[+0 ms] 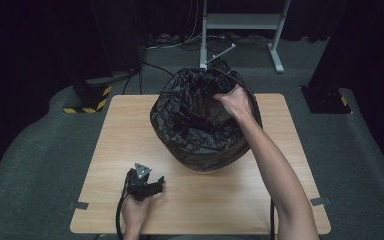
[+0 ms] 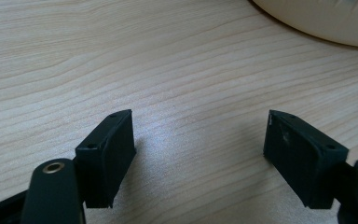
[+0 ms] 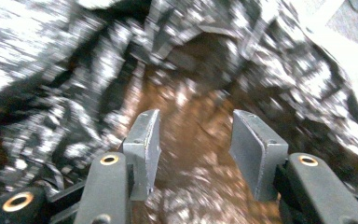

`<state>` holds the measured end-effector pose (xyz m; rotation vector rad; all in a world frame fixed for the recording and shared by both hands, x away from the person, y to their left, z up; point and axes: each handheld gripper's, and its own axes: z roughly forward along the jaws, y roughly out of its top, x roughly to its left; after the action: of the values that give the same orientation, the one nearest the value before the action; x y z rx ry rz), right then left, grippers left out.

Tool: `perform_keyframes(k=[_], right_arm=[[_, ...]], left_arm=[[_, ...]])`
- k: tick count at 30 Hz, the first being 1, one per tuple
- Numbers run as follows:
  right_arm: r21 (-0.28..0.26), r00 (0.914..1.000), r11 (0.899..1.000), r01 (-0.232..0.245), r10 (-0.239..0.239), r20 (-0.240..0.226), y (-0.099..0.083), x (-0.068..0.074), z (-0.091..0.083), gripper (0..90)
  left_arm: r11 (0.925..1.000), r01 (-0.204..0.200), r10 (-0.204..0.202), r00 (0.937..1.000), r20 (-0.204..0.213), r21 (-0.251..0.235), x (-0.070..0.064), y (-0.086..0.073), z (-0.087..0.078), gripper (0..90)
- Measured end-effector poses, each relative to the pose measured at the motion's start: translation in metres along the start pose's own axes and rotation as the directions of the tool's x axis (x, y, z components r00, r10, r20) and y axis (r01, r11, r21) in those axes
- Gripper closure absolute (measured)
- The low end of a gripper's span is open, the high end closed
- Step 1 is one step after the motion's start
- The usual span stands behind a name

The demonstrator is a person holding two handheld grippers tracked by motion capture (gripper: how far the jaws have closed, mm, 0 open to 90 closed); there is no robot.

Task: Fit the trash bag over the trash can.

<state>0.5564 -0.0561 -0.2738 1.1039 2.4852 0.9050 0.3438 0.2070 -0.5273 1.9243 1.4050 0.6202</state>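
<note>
on the tabletop [image 1: 190, 200] in the high view, my left tool [image 1: 147, 186] rests near the front edge, while my right tool [image 1: 223, 84] reaches into the black bag [image 1: 180, 125] lining a bin at the middle-back. in the left gripper view, the jaws are spread over bare wood. in the right gripper view, though blurred, jaws gape above crinkled film [image 3: 65, 84], gripping nothing. it looks thin, soft, slippery; i'd pinch a rim fold.

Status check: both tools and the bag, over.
Left tool open, low over the table. Right tool open at the black bag rim. Nothing gripped, nothing in the way.
</note>
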Motion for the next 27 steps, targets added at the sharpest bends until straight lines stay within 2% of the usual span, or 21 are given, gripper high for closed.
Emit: perform_keyframes(k=[3, 8, 9, 10, 11, 14, 16, 17, 21, 22, 23, 26, 27], right_arm=[[-0.002, 0.9997, 1.000, 0.014, -0.014, -0.021, 0.002, 0.007, 0.005, 51.7], [0.097, 0.9985, 0.995, 0.035, -0.031, -0.045, 0.001, 0.015, 0.022, 50.9], [0.097, 0.9985, 0.995, 0.035, -0.031, -0.045, 0.001, 0.015, 0.022, 50.9], [0.194, 0.9980, 0.981, 0.032, -0.020, -0.060, -0.002, 0.020, 0.034, 50.6], [0.194, 0.9980, 0.981, 0.032, -0.020, -0.060, -0.002, 0.020, 0.034, 50.6], [0.273, 0.9941, 0.959, 0.073, -0.047, -0.098, -0.005, 0.024, 0.046, 50.7], [0.264, 0.9933, 0.961, 0.080, -0.055, -0.101, -0.004, 0.025, 0.044, 50.7], [0.220, 0.9921, 0.972, 0.080, -0.056, -0.112, -0.003, 0.027, 0.038, 50.7], [0.122, 0.9889, 0.989, 0.088, -0.073, -0.130, -0.003, 0.030, 0.019, 50.2], [0.122, 0.9889, 0.989, 0.088, -0.073, -0.130, -0.003, 0.030, 0.019, 50.2], [0.081, 0.9882, 0.993, 0.091, -0.080, -0.131, -0.004, 0.030, 0.009, 50.0], [0.049, 0.9885, 0.995, 0.086, -0.079, -0.128, -0.006, 0.028, 0.002, 49.6], [0.020, 0.9888, 0.996, 0.083, -0.080, -0.126, -0.012, 0.026, -0.007, 48.8]], left_arm=[[1.0000, 0.000, 0.000, 1.0000, 0.000, 0.000, 0.000, 0.000, 0.000, 24.6], [1.0000, 0.000, 0.000, 1.0000, 0.000, 0.000, 0.000, 0.000, 0.000, 24.6], [1.0000, 0.000, 0.000, 1.0000, 0.000, 0.000, 0.000, 0.000, 0.000, 24.6], [1.0000, 0.000, 0.000, 1.0000, 0.000, 0.000, 0.000, 0.000, 0.000, 24.6], [1.0000, 0.000, 0.000, 1.0000, 0.000, 0.000, 0.000, 0.000, 0.000, 24.6], [1.0000, 0.002, -0.002, 1.0000, 0.000, 0.000, 0.000, 0.000, 0.000, 24.7], [1.0000, 0.001, -0.001, 1.0000, 0.000, 0.000, 0.000, 0.000, 0.000, 24.7], [1.0000, 0.001, -0.001, 1.0000, 0.000, 0.000, 0.000, 0.000, 0.000, 24.7], [1.0000, 0.000, 0.000, 1.0000, 0.001, 0.000, 0.000, 0.000, 0.000, 24.7], [1.0000, 0.000, 0.000, 1.0000, 0.001, 0.000, 0.000, 0.000, 0.000, 24.7], [1.0000, 0.000, 0.000, 1.0000, 0.001, 0.000, 0.000, 0.000, 0.000, 24.7], [1.0000, -0.004, 0.004, 1.0000, 0.000, 0.003, 0.000, 0.000, 0.000, 24.7], [1.0000, -0.003, 0.003, 1.0000, 0.000, 0.002, 0.000, 0.000, 0.000, 24.7]])
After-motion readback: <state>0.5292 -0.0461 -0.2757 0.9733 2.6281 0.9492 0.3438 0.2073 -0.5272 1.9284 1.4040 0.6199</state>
